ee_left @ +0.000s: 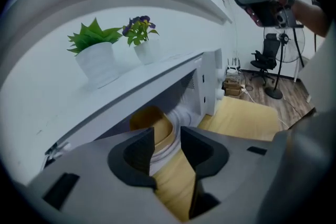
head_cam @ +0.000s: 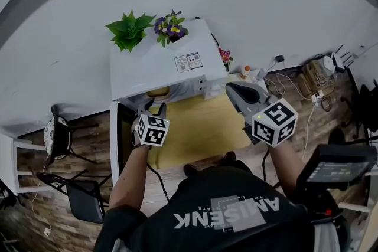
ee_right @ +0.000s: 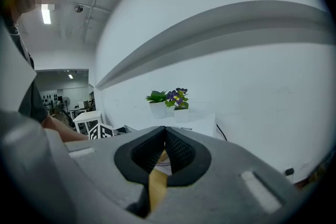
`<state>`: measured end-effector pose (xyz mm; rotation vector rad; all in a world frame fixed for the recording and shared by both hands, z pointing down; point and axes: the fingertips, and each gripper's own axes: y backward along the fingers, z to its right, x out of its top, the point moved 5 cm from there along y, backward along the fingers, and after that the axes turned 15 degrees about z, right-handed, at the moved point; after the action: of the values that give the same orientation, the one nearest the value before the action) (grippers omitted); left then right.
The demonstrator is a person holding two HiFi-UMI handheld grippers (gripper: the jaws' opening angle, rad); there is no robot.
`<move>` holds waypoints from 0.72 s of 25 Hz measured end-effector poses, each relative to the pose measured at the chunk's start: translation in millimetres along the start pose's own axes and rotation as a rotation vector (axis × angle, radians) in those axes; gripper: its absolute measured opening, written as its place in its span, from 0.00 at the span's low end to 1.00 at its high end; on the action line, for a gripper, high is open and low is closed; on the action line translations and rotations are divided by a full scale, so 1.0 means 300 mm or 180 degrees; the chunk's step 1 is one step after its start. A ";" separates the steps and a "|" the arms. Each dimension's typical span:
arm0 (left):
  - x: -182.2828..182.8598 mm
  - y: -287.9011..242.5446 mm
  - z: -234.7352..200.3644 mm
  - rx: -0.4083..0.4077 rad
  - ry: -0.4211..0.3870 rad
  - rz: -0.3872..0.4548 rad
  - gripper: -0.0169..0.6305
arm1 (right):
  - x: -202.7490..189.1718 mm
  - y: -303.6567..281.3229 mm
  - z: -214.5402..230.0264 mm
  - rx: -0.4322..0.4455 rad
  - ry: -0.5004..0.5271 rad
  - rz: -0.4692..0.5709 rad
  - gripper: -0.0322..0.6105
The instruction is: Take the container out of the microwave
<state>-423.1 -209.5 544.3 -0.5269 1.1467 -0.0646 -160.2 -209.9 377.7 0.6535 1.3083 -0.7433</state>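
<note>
The white microwave stands on a yellow table with its door swung open to the left. Inside, a tan container sits on the white turntable. My left gripper hangs right in front of the opening, open, with nothing between its jaws. In the left gripper view the container shows just beyond the spread jaws of the left gripper, not touched. My right gripper is off to the right of the microwave, above the table, shut and empty; the right gripper has its tips together.
Two potted plants stand on the microwave top. The yellow table stretches in front of and right of the microwave. A black chair is at the left, cables and boxes on the floor at the right.
</note>
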 end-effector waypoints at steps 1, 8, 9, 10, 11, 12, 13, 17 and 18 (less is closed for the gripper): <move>-0.016 -0.022 0.001 -0.0017 -0.0072 -0.0056 0.24 | -0.004 0.011 0.006 -0.0024 0.0024 -0.0018 0.06; -0.114 -0.157 -0.001 -0.0177 -0.0533 -0.0448 0.24 | -0.039 0.063 0.047 -0.0210 -0.0006 -0.0071 0.06; -0.128 -0.169 -0.001 -0.0191 -0.0586 -0.0500 0.24 | -0.049 0.067 0.049 -0.0221 -0.0027 -0.0090 0.06; -0.139 -0.182 -0.001 -0.0207 -0.0629 -0.0538 0.24 | -0.057 0.070 0.051 -0.0230 -0.0046 -0.0111 0.06; -0.147 -0.195 -0.001 -0.0225 -0.0666 -0.0565 0.24 | -0.063 0.071 0.054 -0.0237 -0.0062 -0.0130 0.06; -0.153 -0.208 -0.001 -0.0247 -0.0703 -0.0590 0.24 | -0.068 0.072 0.057 -0.0244 -0.0075 -0.0145 0.06; -0.161 -0.222 -0.001 -0.0268 -0.0749 -0.0619 0.24 | -0.072 0.072 0.060 -0.0249 -0.0084 -0.0154 0.06; -0.192 -0.270 -0.010 -0.0326 -0.0928 -0.0744 0.24 | -0.083 0.084 0.071 -0.0319 -0.0114 -0.0142 0.06; -0.194 -0.279 -0.012 -0.0346 -0.0945 -0.0751 0.24 | -0.086 0.091 0.076 -0.0363 -0.0122 -0.0127 0.06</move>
<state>-432.9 -266.0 628.8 -0.7413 0.7981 -0.1241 -127.4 -208.2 406.9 0.5206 1.3214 -0.7047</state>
